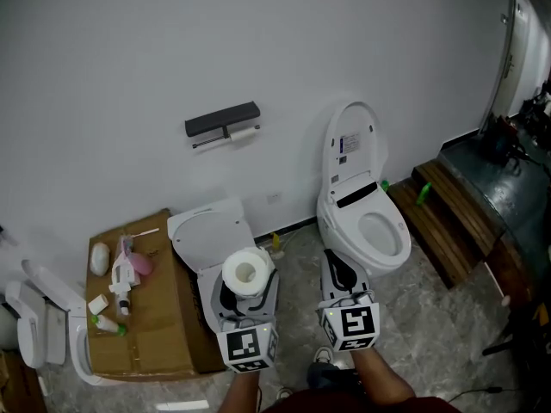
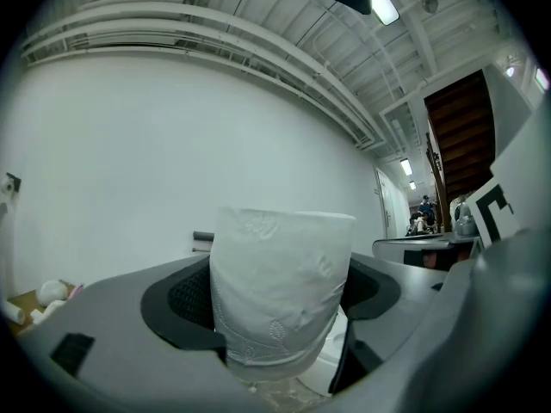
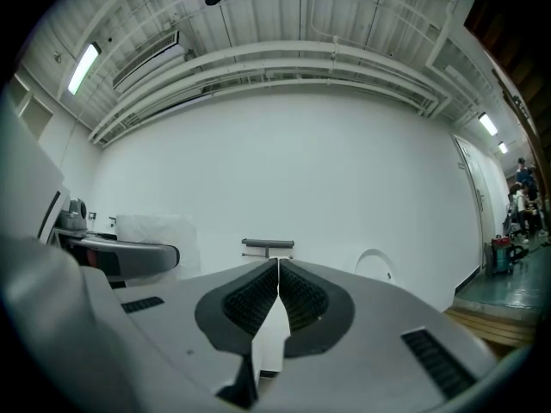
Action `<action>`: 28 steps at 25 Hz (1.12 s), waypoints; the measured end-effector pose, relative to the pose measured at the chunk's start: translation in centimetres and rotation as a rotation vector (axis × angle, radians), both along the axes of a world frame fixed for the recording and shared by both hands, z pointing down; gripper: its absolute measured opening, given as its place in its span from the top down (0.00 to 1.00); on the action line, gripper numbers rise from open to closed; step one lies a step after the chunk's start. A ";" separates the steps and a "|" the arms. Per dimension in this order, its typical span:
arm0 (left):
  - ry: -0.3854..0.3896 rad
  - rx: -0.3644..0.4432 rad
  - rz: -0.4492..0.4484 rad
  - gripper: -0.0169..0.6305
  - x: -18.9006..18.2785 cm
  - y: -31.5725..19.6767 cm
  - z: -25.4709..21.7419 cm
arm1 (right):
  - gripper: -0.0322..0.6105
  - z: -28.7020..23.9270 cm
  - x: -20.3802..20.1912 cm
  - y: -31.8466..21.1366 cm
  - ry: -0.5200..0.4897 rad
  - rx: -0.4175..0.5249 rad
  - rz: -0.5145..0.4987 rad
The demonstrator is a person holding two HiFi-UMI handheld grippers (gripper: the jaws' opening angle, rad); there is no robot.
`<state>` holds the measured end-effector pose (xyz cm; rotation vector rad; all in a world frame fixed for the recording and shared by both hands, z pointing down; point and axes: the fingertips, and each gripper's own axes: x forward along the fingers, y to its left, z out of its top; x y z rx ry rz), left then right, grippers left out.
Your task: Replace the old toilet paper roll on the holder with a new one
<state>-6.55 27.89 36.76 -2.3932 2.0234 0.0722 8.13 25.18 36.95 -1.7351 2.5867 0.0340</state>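
At the left, on the floor, a cardboard box [image 1: 159, 334] with small bottles on top. Just right of it, near, the left gripper [image 1: 247, 292]: jaws spread wide and clamped on the new toilet paper roll [image 1: 248, 269], upright, hollow core facing up. Farther off, on the white wall, the holder [image 1: 222, 120]: a black bar with the old roll [image 1: 244, 133] hanging beneath, thin and white, well apart from the new roll. To the right, near, the right gripper [image 1: 338, 269]: pressed fully together, nothing between the pads, pointing toward the wall. Beyond it, a white toilet [image 1: 379, 231], lid raised against the wall. Far right, a wooden step [image 1: 452, 218].
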 end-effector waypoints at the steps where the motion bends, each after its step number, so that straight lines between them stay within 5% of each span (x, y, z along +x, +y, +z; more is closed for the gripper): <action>1: -0.002 0.000 -0.001 0.30 0.7 -1.0 0.0 | 0.92 0.0 0.7 -1.0 -0.004 0.001 -0.001; 13: -0.048 0.008 -0.068 0.30 6.2 -11.1 -0.8 | 0.92 -0.6 6.5 -12.0 -0.030 0.005 -0.059; 28: -0.042 -0.001 -0.135 0.30 4.3 -19.5 0.8 | 0.92 1.0 4.5 -21.0 -0.016 -0.006 -0.117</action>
